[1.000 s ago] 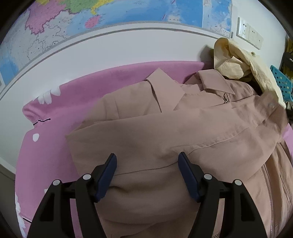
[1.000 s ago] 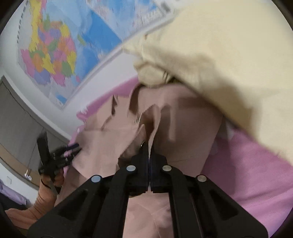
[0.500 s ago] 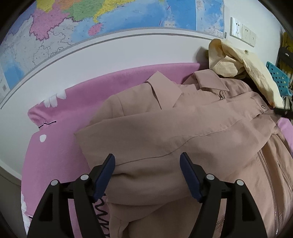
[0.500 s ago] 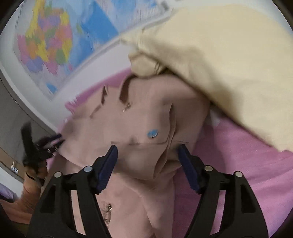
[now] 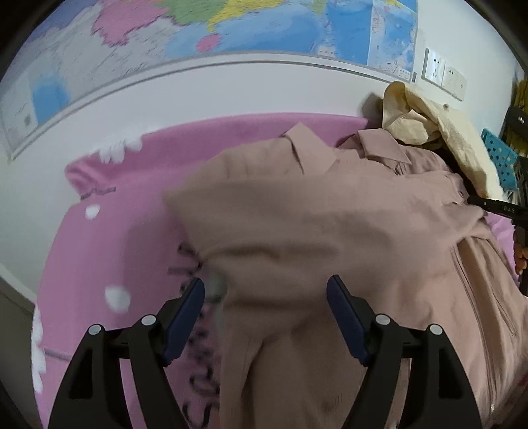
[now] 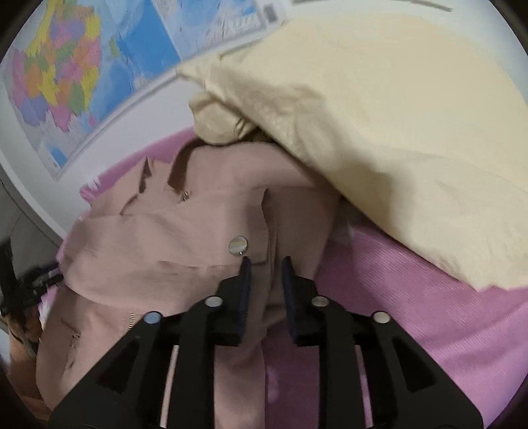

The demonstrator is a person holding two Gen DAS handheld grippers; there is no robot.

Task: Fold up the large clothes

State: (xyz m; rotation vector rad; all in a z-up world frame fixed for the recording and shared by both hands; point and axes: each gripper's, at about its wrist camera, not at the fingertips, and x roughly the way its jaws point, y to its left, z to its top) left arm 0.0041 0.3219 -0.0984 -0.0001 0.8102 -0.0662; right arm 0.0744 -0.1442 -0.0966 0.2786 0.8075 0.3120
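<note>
A dusty-pink jacket (image 5: 330, 231) lies spread on a pink blanket (image 5: 99, 264) — a bed or a counter beneath it cannot be told — with its collar (image 5: 307, 148) toward the white wall and the wall map (image 5: 231, 26) above. A sleeve is folded across the jacket's chest, its cuff with 1 round snap button (image 6: 237, 246) lying on the side nearest the cream garment (image 6: 379, 132), which is heaped against the jacket's far shoulder and partly overlaps it. The left tongs (image 5: 265, 290) hang over the jacket's near edge with their 2 blue pads (image 5: 188, 313) wide apart and have just been opening a little further; cloth shows between them, but neither pad presses on it. The right tongs (image 6: 265, 264) sit just beside the snap button, pads drawn near each other after just closing in; a lengthwise fold of the jacket's sleeve edge runs between them — whether the pads actually pinch it cannot be told. In the right wrist view the left tongs appear small and dark at the jacket's far side, held by a hand (image 6: 23, 326) in an orange sleeve. A blue perforated basket (image 5: 498, 155) stands beyond the cream garment, away from the jacket.
</note>
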